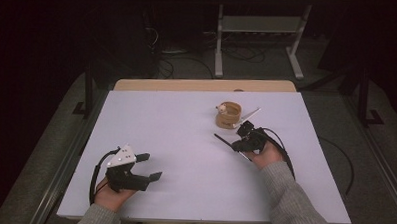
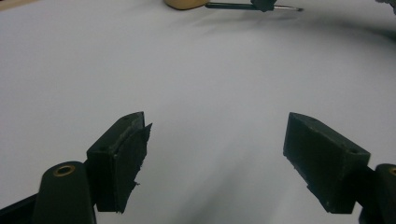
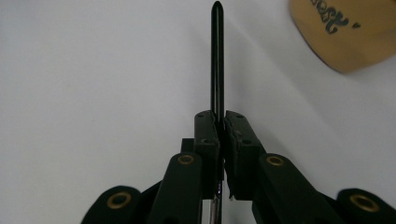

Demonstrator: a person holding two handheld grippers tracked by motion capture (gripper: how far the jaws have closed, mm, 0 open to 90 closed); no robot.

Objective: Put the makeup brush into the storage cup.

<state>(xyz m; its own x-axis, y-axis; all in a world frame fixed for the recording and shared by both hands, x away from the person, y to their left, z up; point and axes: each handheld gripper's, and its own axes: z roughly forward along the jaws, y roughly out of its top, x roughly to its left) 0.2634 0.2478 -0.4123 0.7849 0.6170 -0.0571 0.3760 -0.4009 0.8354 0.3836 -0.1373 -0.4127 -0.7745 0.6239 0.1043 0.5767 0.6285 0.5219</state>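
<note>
Hands enter from the near edge of the white tabletop (image 1: 186, 121), and I read my right gripper (image 1: 241, 138) as sitting right of centre, clenched on a thin black pen (image 3: 217, 56) whose dark end sticks out to the left while a paler end runs back under the hand. My left gripper (image 1: 152, 166) rests at the near left with its grey plate up, released, jaws spread wide and pointing right across bare surface. A round wooden cup (image 1: 228, 114) stands just beyond the right gripper, with a pale stick leaning out of it toward the right. Wide open tabletop lies between my two grippers and out to the far left corner; the right gripper works close to the cup. My right gripper view shows the pen pinched upright between the pads and dark lettering on the cup's tan wall (image 3: 345, 32); the left gripper view catches the pen (image 2: 233, 6) and the cup (image 2: 184, 3) far off at its top edge.
</note>
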